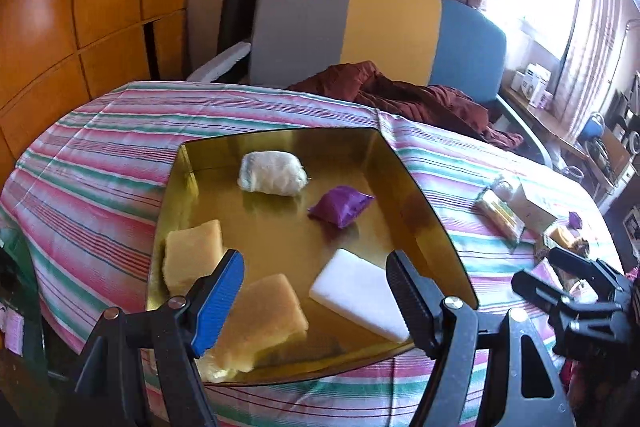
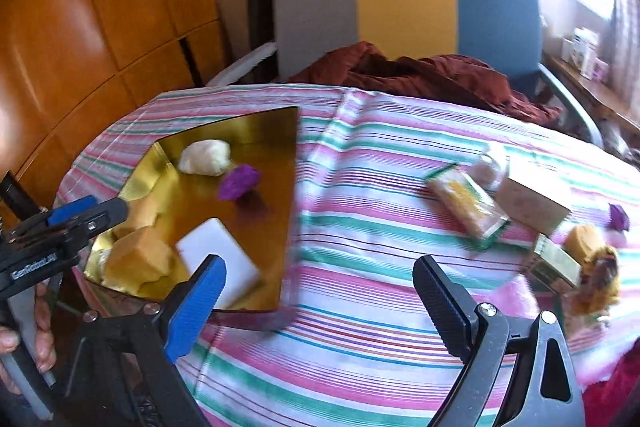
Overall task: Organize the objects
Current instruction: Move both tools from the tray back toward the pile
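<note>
Presently both tongs, left (image 1: 316, 301) and right (image 2: 318, 301), stand wide and empty, while the crinkly yellow packet (image 2: 466, 211), loose on the striped worktop (image 2: 360, 195) at two o'clock from the gold tray (image 2: 292, 187), looks light and slippery, best pinched across its narrow middle.

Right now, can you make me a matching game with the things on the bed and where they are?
Things:
1. purple pouch
2. white block
3. beige box
4. dark red cloth

Places:
A. on the striped sheet, outside the tray
B. on the chair
C. tray's near right part
D. middle of the gold tray

Pairs: 1-D, 2-C, 3-A, 4-B
</note>
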### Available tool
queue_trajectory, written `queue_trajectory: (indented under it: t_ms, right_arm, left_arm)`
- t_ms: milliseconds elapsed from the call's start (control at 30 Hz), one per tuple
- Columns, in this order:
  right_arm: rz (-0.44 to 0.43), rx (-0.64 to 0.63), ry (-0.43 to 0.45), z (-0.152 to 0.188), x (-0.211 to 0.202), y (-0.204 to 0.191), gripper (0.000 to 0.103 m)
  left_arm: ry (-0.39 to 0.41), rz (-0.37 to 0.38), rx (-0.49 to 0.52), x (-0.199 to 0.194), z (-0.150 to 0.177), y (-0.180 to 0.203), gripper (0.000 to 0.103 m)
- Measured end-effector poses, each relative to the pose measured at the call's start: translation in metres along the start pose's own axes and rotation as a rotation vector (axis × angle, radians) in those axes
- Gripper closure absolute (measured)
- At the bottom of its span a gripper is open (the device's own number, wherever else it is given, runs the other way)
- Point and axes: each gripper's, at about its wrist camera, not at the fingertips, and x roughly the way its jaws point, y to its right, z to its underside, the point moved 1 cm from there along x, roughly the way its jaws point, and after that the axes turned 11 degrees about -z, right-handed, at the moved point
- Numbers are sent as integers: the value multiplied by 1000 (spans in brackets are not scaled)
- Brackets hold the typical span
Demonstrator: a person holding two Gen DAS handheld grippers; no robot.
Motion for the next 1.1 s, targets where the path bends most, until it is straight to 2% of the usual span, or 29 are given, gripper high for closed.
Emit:
queue_trajectory:
  t_ms: [300, 667, 767, 900, 967, 1033, 1100]
  right_arm:
    - [77, 131, 33, 6, -28, 63, 8]
    - [258, 313, 137, 6, -98, 164, 6]
    - [319, 405, 194, 10, -118, 197, 4]
    - [364, 543, 257, 24, -132, 235, 4]
    - [362, 610, 267, 31, -133, 248, 4]
    - [318, 677, 281, 35, -134, 260, 4]
    - [310, 703, 294, 37, -136, 266, 4]
  left_arm:
    - [-4, 48, 76, -4, 1, 30, 29]
    - [-21, 187, 231, -8, 4, 90, 29]
    - [-15, 248, 302, -12, 6, 117, 29]
    - [-44, 369, 401, -13, 13, 161, 29]
    - [-57, 398, 470, -10, 20, 187, 29]
    - [-74, 438, 544, -6, 30, 212, 29]
    - [-86, 453, 598, -2, 36, 229, 29]
